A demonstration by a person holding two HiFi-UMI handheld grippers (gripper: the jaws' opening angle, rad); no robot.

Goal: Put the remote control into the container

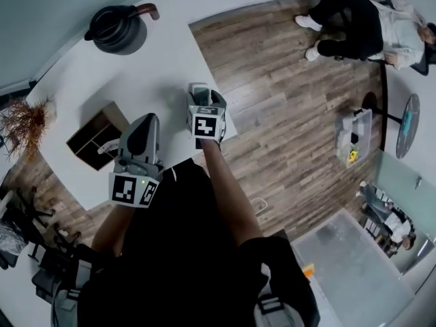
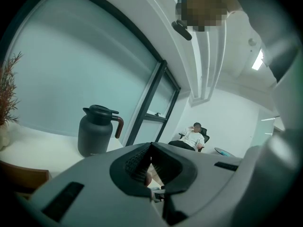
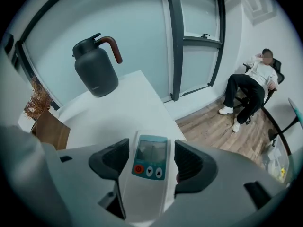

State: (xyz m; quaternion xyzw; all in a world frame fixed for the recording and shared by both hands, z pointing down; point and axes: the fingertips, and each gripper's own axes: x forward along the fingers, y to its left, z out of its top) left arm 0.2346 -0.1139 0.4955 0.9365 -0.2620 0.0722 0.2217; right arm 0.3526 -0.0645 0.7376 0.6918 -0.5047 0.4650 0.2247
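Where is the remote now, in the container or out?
Out: the remote control lies on the table between the open jaws of the right claw; the wooden container stands apart.

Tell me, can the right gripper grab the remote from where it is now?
Probably yes. The right gripper has its jaws open on either side of the remote, which lies on the white table, and nothing else sits between them.

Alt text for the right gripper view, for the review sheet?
The right tool, jaws open, straddles a white remote control lying on the white table, not pressing it. Behind are a dark jug and a brown container; a person sits at right.
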